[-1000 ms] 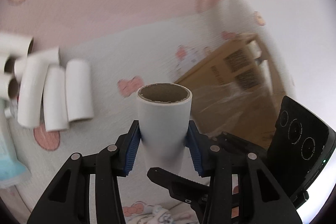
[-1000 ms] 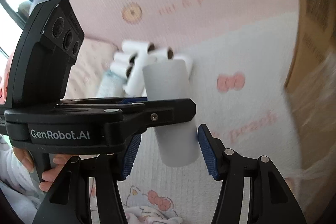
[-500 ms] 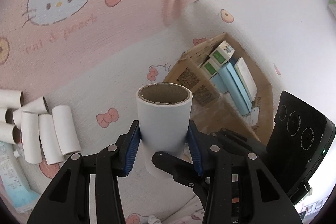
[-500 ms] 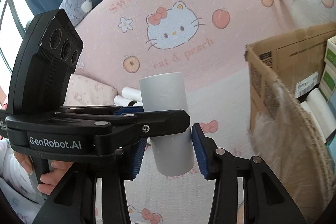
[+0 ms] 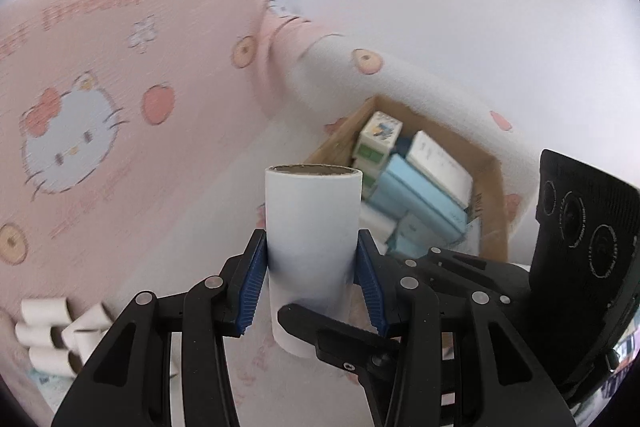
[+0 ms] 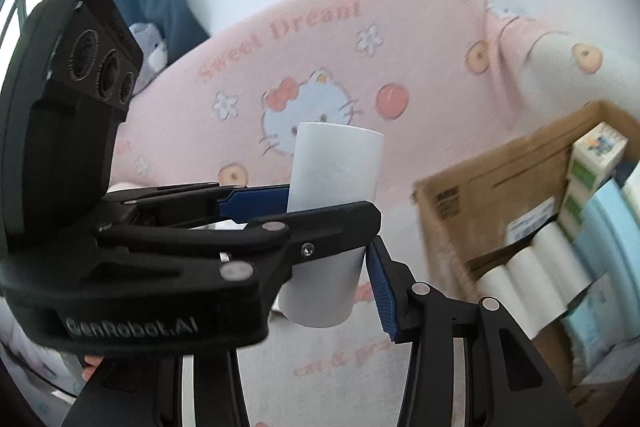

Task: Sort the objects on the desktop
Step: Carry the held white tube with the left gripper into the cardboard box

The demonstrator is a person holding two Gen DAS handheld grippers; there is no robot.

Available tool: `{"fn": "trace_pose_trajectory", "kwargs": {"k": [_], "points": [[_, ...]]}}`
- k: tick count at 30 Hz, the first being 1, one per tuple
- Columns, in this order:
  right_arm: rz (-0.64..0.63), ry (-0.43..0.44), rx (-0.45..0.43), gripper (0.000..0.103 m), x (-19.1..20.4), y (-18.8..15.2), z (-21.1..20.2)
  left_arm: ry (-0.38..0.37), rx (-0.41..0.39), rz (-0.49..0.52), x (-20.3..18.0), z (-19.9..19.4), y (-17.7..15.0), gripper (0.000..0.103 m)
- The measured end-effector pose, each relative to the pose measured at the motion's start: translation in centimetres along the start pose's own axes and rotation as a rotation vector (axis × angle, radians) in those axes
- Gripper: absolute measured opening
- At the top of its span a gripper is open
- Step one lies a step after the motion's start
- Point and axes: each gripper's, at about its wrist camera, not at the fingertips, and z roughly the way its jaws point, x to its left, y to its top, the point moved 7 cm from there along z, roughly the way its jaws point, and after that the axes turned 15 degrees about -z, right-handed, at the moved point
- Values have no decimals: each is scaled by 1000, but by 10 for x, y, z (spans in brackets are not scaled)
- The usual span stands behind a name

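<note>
1. the left claw [image 5: 310, 283] has a white paper tube [image 5: 312, 227] squeezed between its blue pads [image 5: 252, 283]. the claw is open about as wide as the tube, and the tube stands up with its brown open end on top.
2. i think it is held up in the air like this so it can be carried over to the cardboard box [image 5: 486, 163] - that looks like where the sorted things go.
3. the right claw [image 6: 324, 291] has just been closing, and the same tube sits between its fingers, lower down. maybe the tube is being passed from one claw to the other, but that is only my guess.
4. i cannot tell if the right claw really grips the tube. one blue pad [image 6: 382, 291] is just beside it, and the other pad is hidden behind the left claw, which crosses in front.
5. the box already has small packets [image 5: 420, 195] and white rolls [image 6: 532, 267] lying side by side in it. its far right part is cut off, so i cannot see how full it is.
6. more tubes [image 5: 60, 331] lie in a heap on the pink cat blanket [image 5: 100, 107], well away from the box - they are small and partly hidden by the claw.
7. the blanket print and the box edges are blurry. of the person, only a fingertip [image 6: 94, 363] peeks out.
</note>
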Motion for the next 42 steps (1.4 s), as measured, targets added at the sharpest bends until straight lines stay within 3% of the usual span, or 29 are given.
{"fn": "trace_pose_trajectory", "kwargs": {"k": [7, 13, 16, 19, 28, 32, 42], "points": [[42, -71, -18, 41, -32, 0, -24, -130, 77, -44, -29, 20, 11, 48], [78, -137, 19, 41, -53, -2, -23, -123, 80, 0, -51, 40, 14, 48], [91, -133, 24, 41, -61, -3, -25, -147, 102, -30, -56, 51, 19, 47], [79, -183, 46, 40, -74, -1, -29, -194, 135, -76, -60, 58, 24, 47], [68, -155, 87, 40, -97, 4, -33, -206, 167, -74, -75, 77, 33, 47], [54, -193, 139, 39, -109, -1, -26, -219, 216, -128, -77, 94, 36, 47], [99, -186, 225, 39, -143, -18, -20, -264, 305, -271, -74, 121, 32, 47]]}}
